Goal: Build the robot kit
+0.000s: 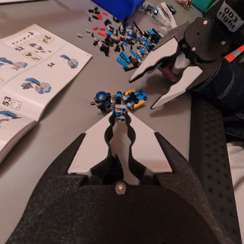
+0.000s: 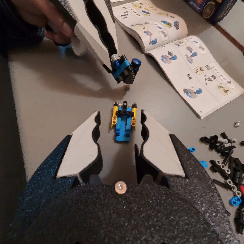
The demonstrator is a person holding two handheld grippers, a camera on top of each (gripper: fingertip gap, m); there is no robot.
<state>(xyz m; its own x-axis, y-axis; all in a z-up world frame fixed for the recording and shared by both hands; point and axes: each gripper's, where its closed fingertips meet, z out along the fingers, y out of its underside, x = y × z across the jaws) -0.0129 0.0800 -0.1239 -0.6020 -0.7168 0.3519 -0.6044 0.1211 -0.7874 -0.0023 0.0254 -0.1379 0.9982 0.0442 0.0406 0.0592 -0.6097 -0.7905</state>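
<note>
- My left claw (image 1: 119, 114) is clamped on a small black-and-blue brick assembly (image 2: 124, 70) with a gear and a blue dome, held clear above the surface (image 2: 66, 105).
- My right claw (image 2: 120, 117) has its fingers apart, empty, straddling a blue-and-yellow sub-assembly (image 2: 124, 122) that lies flat on the surface.
- The two built pieces are separate, near each other but not joined.
- An instruction booklet (image 2: 178, 52) lies open beside them, and a heap of loose parts (image 1: 126, 39) sits unused.
</note>
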